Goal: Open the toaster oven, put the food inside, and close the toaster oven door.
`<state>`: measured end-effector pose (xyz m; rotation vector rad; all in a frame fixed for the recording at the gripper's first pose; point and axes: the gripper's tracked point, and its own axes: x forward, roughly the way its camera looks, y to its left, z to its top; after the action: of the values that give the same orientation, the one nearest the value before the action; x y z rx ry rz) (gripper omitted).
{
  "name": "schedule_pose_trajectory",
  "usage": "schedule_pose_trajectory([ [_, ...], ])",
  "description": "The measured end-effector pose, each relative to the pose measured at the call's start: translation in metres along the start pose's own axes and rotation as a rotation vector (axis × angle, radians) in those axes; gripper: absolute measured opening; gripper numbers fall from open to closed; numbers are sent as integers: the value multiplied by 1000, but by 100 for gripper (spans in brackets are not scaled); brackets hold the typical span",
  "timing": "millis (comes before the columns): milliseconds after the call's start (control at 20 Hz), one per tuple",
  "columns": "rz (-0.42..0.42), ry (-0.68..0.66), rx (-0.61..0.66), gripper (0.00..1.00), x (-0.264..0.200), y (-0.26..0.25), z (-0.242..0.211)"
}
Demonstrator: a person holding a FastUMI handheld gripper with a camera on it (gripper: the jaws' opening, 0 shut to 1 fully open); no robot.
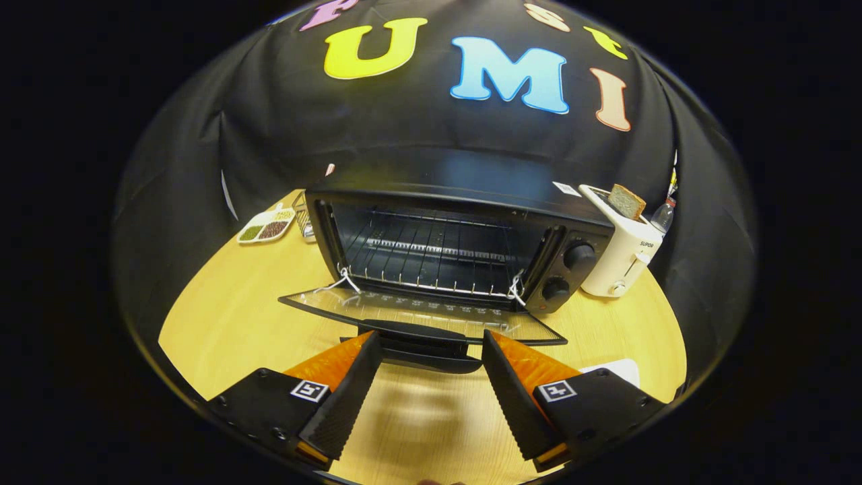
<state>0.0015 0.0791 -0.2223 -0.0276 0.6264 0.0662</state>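
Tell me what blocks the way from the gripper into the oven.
Nothing visible does. The door lies folded down flat, its handle just ahead of the open gripper, and the rack in the oven is bare. The gripper holds no food.

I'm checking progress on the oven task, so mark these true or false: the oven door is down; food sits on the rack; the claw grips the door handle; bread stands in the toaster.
1. The toaster oven door is down. True.
2. Food sits on the rack. False: it is bare.
3. The claw grips the door handle. False: its fingers are spread, with the handle between their tips.
4. Bread stands in the toaster. True.
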Motion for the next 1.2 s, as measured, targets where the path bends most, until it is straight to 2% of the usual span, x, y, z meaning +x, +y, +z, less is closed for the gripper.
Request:
schedule_pose_trajectory([
  [200,32,102,-1,97,8,3,-44],
  [450,24,96,-27,97,-24,-27,-57],
  [650,-28,73,-50,97,-61,-85,-50],
  [800,-48,82,-1,97,-77,-128,-46],
  [1050,-66,132,73,97,-81,-196,-52],
  [1200,-63,191,115,97,-72,-234,-71],
])
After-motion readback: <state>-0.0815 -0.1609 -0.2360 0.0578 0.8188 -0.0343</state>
